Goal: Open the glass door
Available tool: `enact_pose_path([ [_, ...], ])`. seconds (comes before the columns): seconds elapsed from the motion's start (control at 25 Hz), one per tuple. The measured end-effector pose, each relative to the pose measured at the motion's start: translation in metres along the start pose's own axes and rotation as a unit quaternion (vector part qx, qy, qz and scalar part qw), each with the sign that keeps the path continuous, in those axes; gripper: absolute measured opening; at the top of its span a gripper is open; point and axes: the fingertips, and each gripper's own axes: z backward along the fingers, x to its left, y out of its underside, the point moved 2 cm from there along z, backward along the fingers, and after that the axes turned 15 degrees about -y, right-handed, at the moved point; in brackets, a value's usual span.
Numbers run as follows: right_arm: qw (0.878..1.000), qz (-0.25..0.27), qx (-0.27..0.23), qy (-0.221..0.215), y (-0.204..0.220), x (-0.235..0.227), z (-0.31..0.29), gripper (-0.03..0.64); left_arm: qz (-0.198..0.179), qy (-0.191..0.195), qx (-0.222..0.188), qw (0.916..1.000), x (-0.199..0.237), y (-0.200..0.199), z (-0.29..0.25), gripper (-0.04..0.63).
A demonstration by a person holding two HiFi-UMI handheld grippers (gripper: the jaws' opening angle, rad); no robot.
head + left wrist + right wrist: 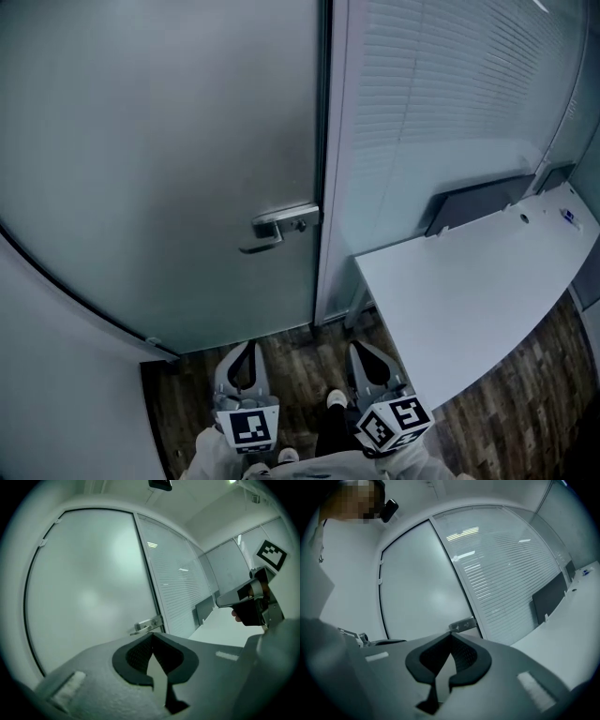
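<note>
Frosted glass makes up the door (159, 169), which stands shut straight ahead, a pale grey, cloudy pane inside a thin dark frame. To its right runs a glass wall with closed blinds (441, 103). Below that is a white worktop (469, 291) with a dark panel (478, 202) at its back edge.

Only the head view shows the dark wood floor (300, 361) in front of the door and a white shoe (336, 398) on it. Only the left gripper view shows the right-hand tool from the side, with its marker cube (271, 555) on top and a hand (248, 613) around its grip.

The left tool (246, 349) and the right tool (364, 349) sit side by side near the bottom of the door, apart from it. Each has its jaws pressed together with nothing between them.

The handle (281, 225) is a metal lever on a lock plate at the door's right edge. It lies level, pointing left, and neither tool touches it.
</note>
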Motion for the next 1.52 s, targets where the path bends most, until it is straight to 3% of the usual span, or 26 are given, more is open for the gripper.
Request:
enact_pose_path([
  [0.24,0.999,0.002,0.026,-0.042,-0.025,-0.061,-0.050,0.003,-0.066,-0.041,-0.022,0.9967,-0.020,-0.028,-0.060,0.005],
  [0.56,0.995,-0.002,0.046,-0.089,-0.051,-0.106,-0.095,0.003,-0.078,-0.102,-0.003,0.9917,-0.025,-0.042,-0.106,0.005],
  [0.8,0.992,-0.011,0.065,-0.108,-0.038,-0.110,-0.116,0.003,-0.089,-0.121,0.034,0.9881,-0.010,-0.021,-0.125,0.005],
  [0.96,0.992,-0.019,0.067,-0.108,-0.036,-0.106,-0.123,0.003,-0.124,-0.117,0.055,0.9839,-0.006,0.005,-0.139,0.006],
  [1.0,0.992,-0.018,0.069,-0.108,-0.034,-0.105,-0.123,0.003,-0.140,-0.110,0.062,0.9821,-0.007,0.011,-0.143,0.057],
  [1.16,0.992,-0.013,0.075,-0.103,-0.030,-0.106,-0.128,0.003,-0.209,-0.092,0.071,0.9710,-0.006,0.028,-0.162,0.101],
  [1.28,0.993,-0.014,0.074,-0.095,-0.031,-0.104,-0.129,0.003,-0.259,-0.079,0.082,0.9591,-0.005,0.040,-0.177,0.170],
  [1.52,0.994,-0.013,0.076,-0.074,-0.031,-0.110,-0.126,0.003,-0.337,-0.075,0.086,0.9347,0.004,0.056,-0.206,0.192],
])
